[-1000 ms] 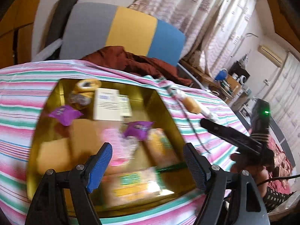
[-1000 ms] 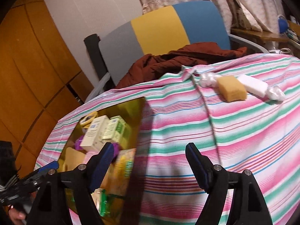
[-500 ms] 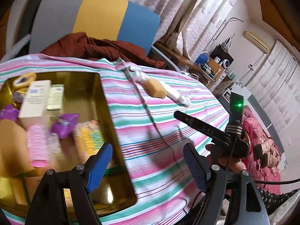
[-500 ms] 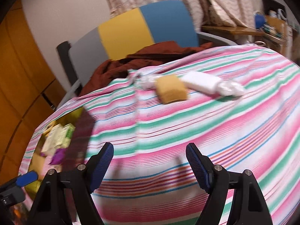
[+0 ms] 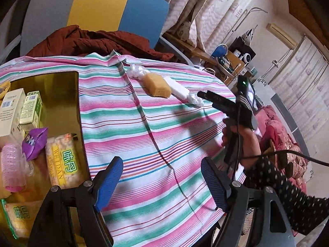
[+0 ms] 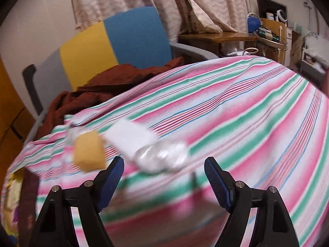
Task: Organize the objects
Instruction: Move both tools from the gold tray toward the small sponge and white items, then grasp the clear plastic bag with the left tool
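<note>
A yellow-brown sponge block (image 5: 158, 85) and a white plastic-wrapped bar (image 5: 180, 92) lie side by side on the striped tablecloth. In the right wrist view the sponge (image 6: 88, 154) and the wrapped bar (image 6: 141, 142) lie just beyond my open, empty right gripper (image 6: 164, 177). That gripper also shows in the left wrist view (image 5: 202, 96), close to the bar's end. A gold tray (image 5: 59, 94) at the left holds boxes, snack packs and a purple wrapper. My left gripper (image 5: 162, 177) is open and empty over the cloth, right of the tray.
A chair with a grey, yellow and blue back (image 5: 98, 6) stands behind the table with a rust-brown garment (image 5: 88, 41) draped on it. A cluttered wooden desk (image 6: 226, 35) stands at the far right. The table edge falls away on the right.
My left gripper has swung right, off the tray and over the cloth. My right gripper has moved forward toward the sponge and wrapped bar, which now lie just beyond its fingers.
</note>
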